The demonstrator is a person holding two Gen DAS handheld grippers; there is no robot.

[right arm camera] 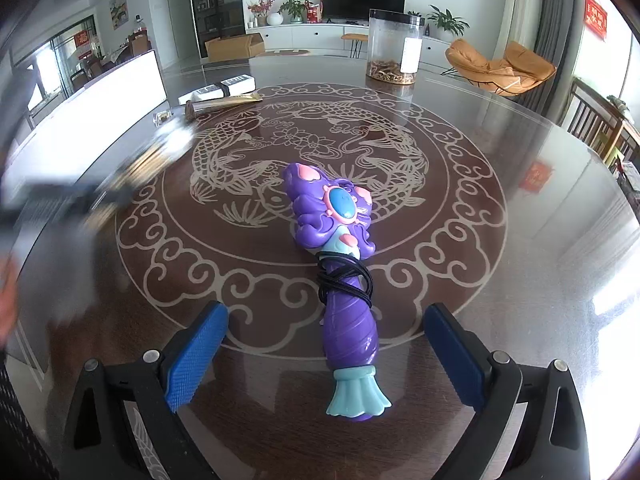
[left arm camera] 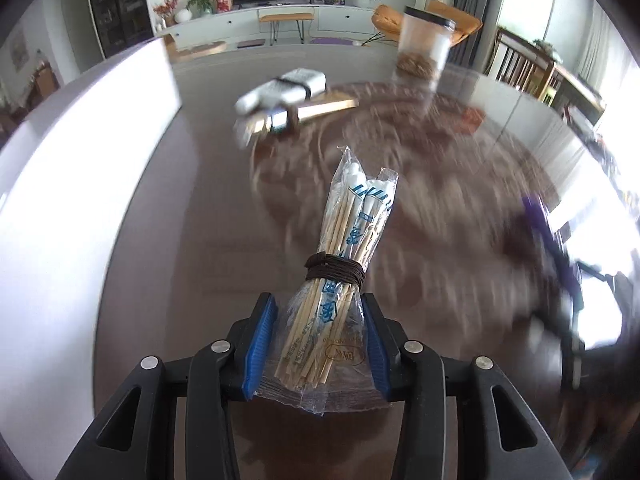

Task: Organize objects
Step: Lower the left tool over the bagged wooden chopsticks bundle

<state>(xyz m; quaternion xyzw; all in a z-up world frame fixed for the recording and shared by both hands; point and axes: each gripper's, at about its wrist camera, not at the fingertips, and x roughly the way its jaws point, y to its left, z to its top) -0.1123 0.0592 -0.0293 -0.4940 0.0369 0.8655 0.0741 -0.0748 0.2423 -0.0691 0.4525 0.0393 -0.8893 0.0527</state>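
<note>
Left tool (left arm camera: pixel 320 344) clamped on chopstick bundle (left arm camera: pixel 340 276) — raised

Open table (right arm camera: pixel 500 240) surrounds the purple toy (right arm camera: pixel 340 272); jar (right arm camera: pixel 394 48) and boxes (right arm camera: pixel 224 88) line the far edge.

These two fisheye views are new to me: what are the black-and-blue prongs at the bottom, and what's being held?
Each view comes from a camera on a handheld gripper, looking along its two blue-padded fingers. In the left wrist view, the left gripper is shut on a bundle of wooden sticks in clear plastic, tied with brown cord. In the right wrist view, the right gripper is open around a purple toy wand lying on the patterned round table, not touching it. Farther back stand a clear jar and a banded white box.
</note>
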